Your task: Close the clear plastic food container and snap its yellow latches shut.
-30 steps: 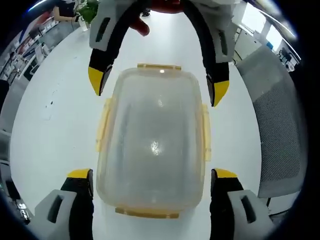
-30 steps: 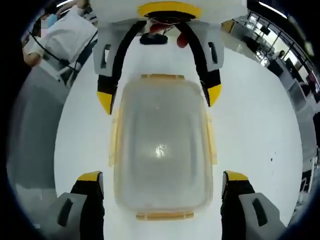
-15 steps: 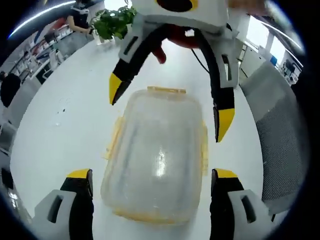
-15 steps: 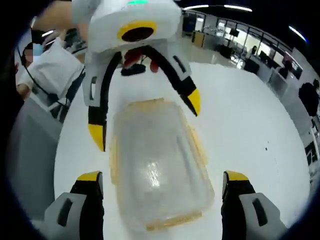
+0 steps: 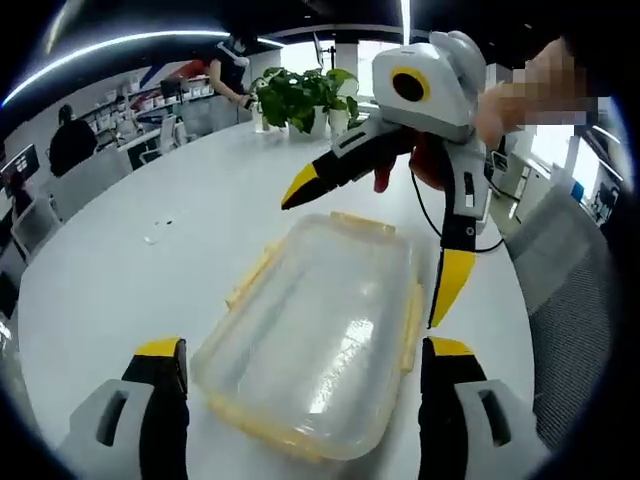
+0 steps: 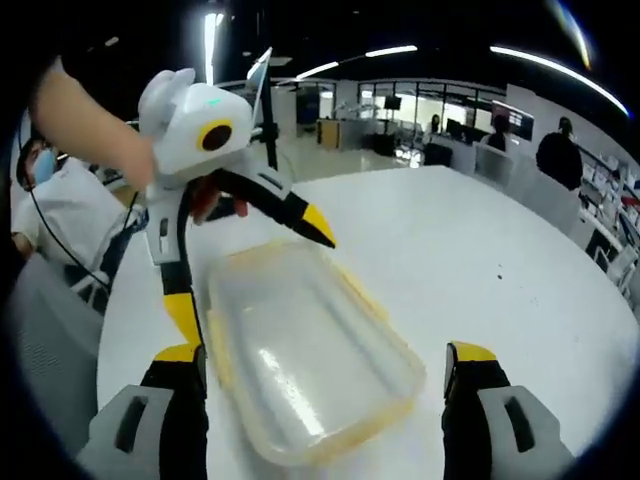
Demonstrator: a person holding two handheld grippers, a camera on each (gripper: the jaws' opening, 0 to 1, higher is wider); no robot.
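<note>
The clear plastic container [image 5: 320, 325] lies on the white table [image 5: 150, 290] with its lid on, and yellow latches [image 5: 361, 223] line its edges, some flaring outward. My left gripper [image 5: 305, 347] is open, one jaw on either side of the container's near end. My right gripper [image 5: 375, 235] hovers open over the far end, held by a hand. In the right gripper view the same container [image 6: 300, 350] sits between my right gripper's [image 6: 325, 352] open jaws, with my left gripper [image 6: 250, 268] open above its far end.
A grey mesh chair [image 5: 570, 290] stands at the table's right edge and a potted plant [image 5: 300, 95] at the far side. A seated person in white [image 6: 60, 215] is beside the table. Small specks [image 6: 497, 272] lie on the open tabletop.
Both views have swung from looking straight down on the container to a lower, slanted look across it. Both grippers have lifted away from the lid and stay open.
</note>
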